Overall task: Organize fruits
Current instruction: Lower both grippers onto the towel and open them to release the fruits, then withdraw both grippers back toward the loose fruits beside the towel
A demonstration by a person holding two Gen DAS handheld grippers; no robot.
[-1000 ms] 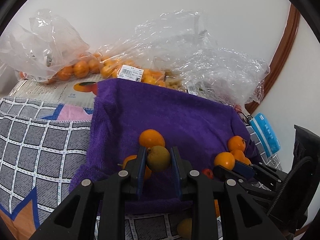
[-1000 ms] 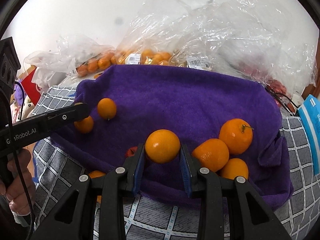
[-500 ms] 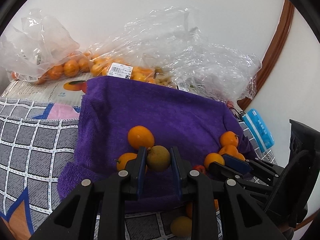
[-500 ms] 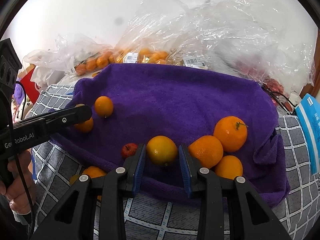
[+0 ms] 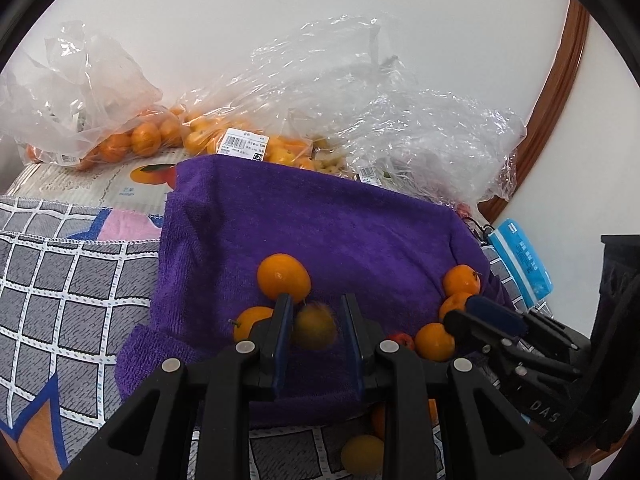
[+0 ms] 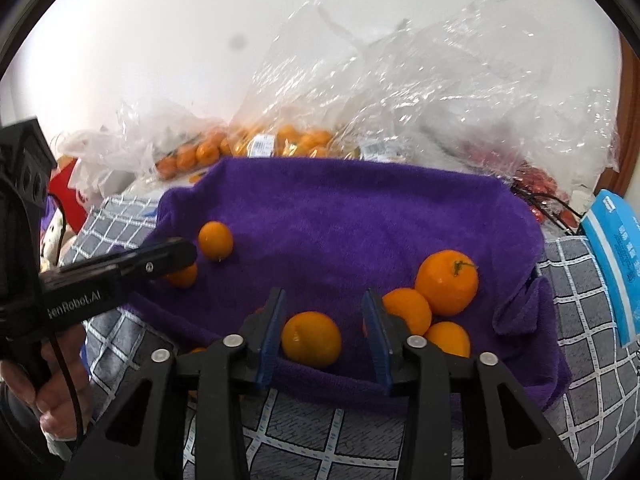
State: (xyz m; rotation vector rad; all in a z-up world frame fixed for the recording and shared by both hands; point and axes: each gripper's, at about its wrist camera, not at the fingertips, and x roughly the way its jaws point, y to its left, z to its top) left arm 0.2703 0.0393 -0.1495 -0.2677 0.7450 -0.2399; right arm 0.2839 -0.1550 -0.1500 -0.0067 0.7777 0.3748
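Both views are evenly and brightly lit by diffuse light with no single evident source. The white wall (image 5: 280, 40) reads near-overexposed in the upper part of each frame. Specular glare breaks across the crumpled plastic bags (image 6: 420, 92) at upper centre and right. Shadows are soft and short, pooling beneath the oranges (image 6: 446, 282) on the purple towel (image 5: 320, 232). Strong fisheye distortion bends straight lines toward the margins, and a black vignette rings every corner. In the left wrist view, the yellowish fruit (image 5: 314, 328) at lower centre is motion-blurred. The right wrist view is slightly hazy, with a dark smudge (image 6: 239, 42) at upper left.
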